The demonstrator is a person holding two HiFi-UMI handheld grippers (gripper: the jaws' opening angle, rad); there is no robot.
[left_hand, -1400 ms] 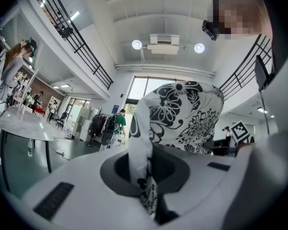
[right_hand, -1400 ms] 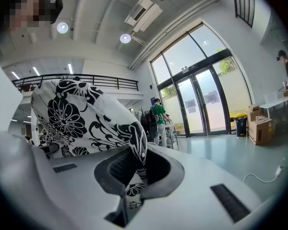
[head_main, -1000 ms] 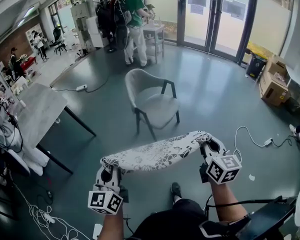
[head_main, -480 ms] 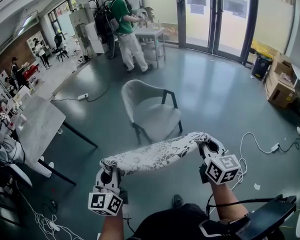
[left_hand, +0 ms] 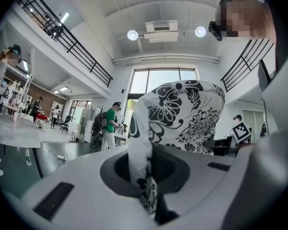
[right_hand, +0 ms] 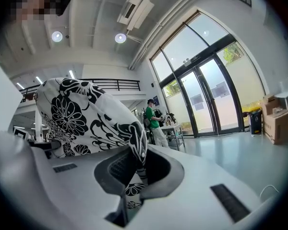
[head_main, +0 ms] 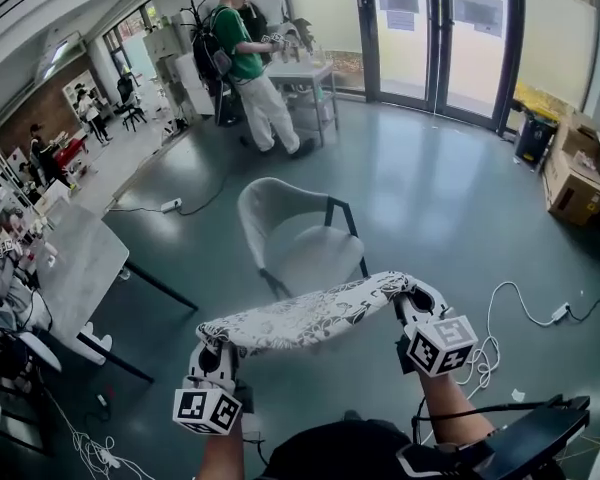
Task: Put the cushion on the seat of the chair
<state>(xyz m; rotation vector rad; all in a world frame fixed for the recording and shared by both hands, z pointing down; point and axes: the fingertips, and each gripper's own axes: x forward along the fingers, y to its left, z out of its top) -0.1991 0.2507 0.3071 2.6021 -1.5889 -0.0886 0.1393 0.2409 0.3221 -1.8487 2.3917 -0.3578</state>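
A white cushion with a black flower print (head_main: 310, 315) hangs stretched between my two grippers, over the grey floor. My left gripper (head_main: 215, 346) is shut on its left edge (left_hand: 143, 166). The cushion's right edge (right_hand: 134, 152) is pinched in my right gripper (head_main: 417, 304), which is also shut. Just beyond the cushion stands the light grey chair (head_main: 298, 238) with dark legs; its seat is bare and faces me. The chair does not show in either gripper view, where the cushion fills the middle.
A grey table (head_main: 65, 268) stands at the left, with cables on the floor below it. A white cable (head_main: 520, 303) lies at the right. A person in a green shirt (head_main: 242, 63) stands by a small table (head_main: 300, 73) at the back. Cardboard boxes (head_main: 572, 183) sit far right.
The chair has come nearer to me and to the cushion. Both grippers keep their hold on the cushion's edges. The person in green has stepped left.
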